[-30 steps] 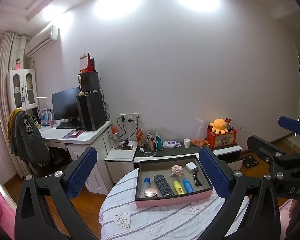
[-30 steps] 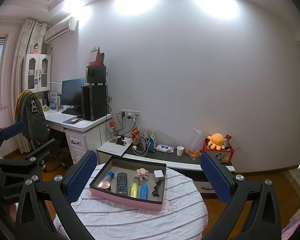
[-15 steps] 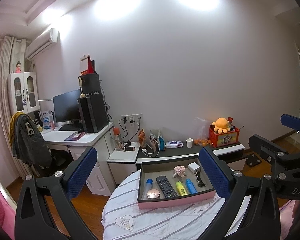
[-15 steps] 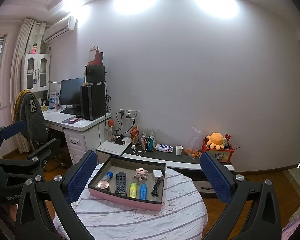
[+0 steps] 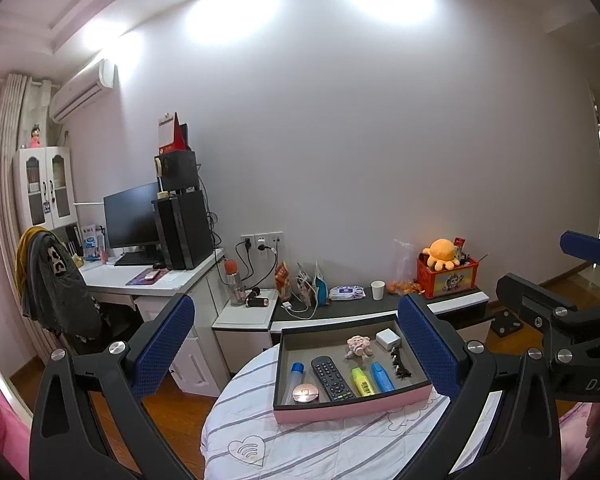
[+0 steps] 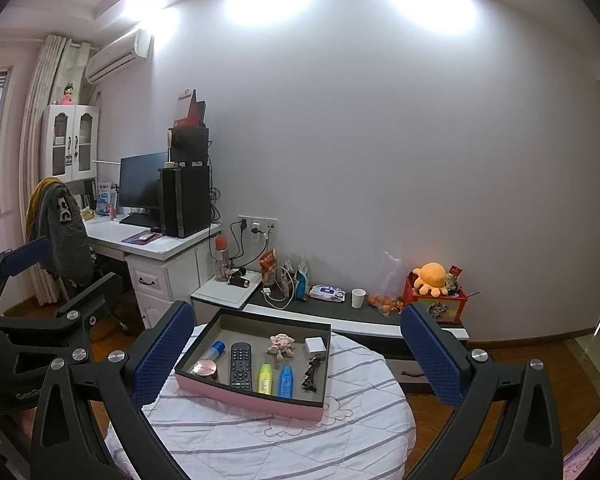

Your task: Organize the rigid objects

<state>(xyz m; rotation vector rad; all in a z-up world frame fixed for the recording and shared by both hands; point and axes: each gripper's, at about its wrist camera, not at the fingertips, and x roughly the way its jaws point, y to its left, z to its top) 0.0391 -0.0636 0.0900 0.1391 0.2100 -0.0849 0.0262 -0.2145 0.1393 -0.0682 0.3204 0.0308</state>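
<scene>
- A round table (image 5: 300, 440) covered by a white quilted cloth with grey stripes is seen in a bedroom with a wood floor and a plain pale wall.
- Along the wall, from left to right, are noted: a white desk (image 6: 156, 244) with a monitor (image 6: 140, 182) and a black computer tower (image 6: 186, 200); a low dark-topped cabinet (image 6: 340, 312) with a paper cup (image 6: 357, 298); a red box (image 6: 440, 306) topped by an orange plush octopus (image 6: 430, 278).
- A shallow tray (image 5: 352, 406) with a pink outer wall and grey lining is placed on the table, near its far edge.
- Inside the tray, left to right, are recorded: a blue-capped tube (image 5: 294, 374) with a round compact (image 5: 306, 393) in front of it, a black remote (image 5: 332, 376), a yellow highlighter (image 5: 363, 381), a blue highlighter (image 5: 382, 377), and a black clip (image 5: 400, 364); a pink figurine (image 5: 358, 346) and a white charger block (image 5: 388, 338) lie behind them.
- The left gripper (image 5: 296, 352) is held above the near side of the table, fingers spread wide, nothing grasped or touched.
- The right gripper (image 6: 296, 356) is held likewise, fingers spread wide and empty, well apart from the tray.
</scene>
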